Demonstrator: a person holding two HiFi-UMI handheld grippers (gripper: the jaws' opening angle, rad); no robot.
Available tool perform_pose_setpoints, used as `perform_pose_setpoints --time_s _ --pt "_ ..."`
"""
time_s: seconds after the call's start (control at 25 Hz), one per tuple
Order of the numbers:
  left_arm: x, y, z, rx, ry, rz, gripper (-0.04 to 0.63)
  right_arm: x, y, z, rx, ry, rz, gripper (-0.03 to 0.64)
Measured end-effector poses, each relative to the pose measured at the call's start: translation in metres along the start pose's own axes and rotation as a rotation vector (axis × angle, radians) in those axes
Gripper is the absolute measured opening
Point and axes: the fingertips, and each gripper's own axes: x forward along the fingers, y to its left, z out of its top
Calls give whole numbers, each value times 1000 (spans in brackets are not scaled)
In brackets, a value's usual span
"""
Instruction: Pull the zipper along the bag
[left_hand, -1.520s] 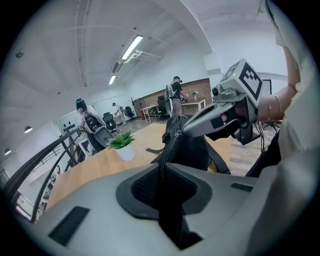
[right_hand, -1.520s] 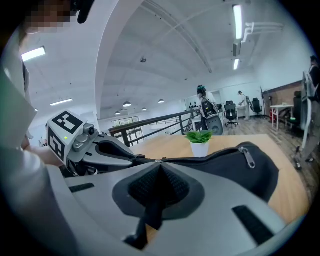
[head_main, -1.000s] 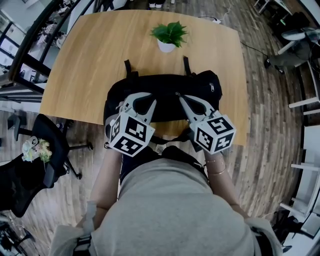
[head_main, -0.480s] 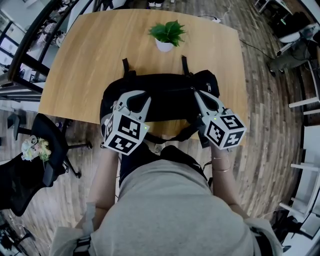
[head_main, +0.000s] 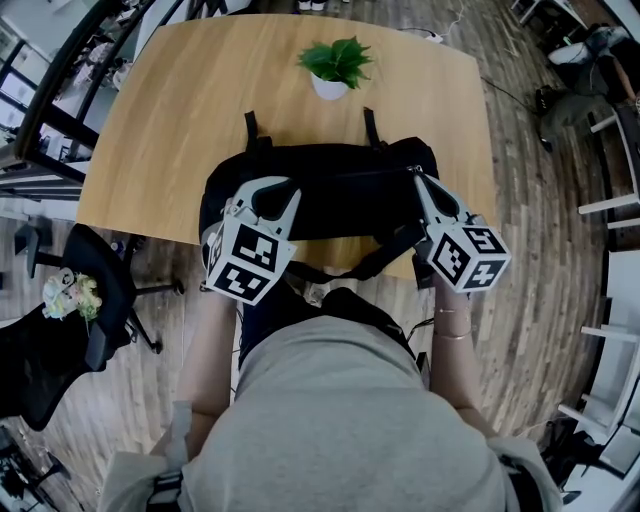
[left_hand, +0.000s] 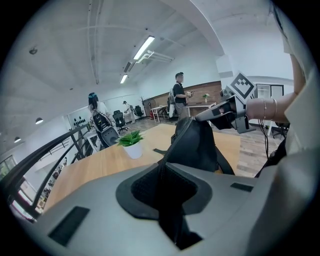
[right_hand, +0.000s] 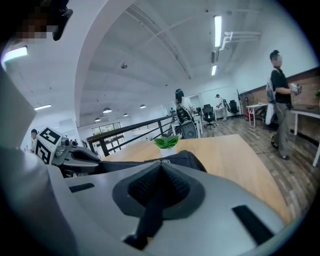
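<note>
Both tools stay clamped: the left tool pins the bag at the lower-middle desk edge; the right tool, pinching the zipper pull, has slid rightward, so the pull looks nearly finished.

A grey top is worn; black-and-white marker cubes are borne by the pale-grey left gripper and right gripper.

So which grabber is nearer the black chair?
Left. The left gripper grips the bag's end on the black chair's side; the right gripper holds the zipper at the far end.
</note>
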Motion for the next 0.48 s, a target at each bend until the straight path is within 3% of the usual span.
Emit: perform_pose_setpoints --time_s 0.48 --pt "2 -3 -4 -41 7 15 55 -3 1 -1 -65 -15 -37 15"
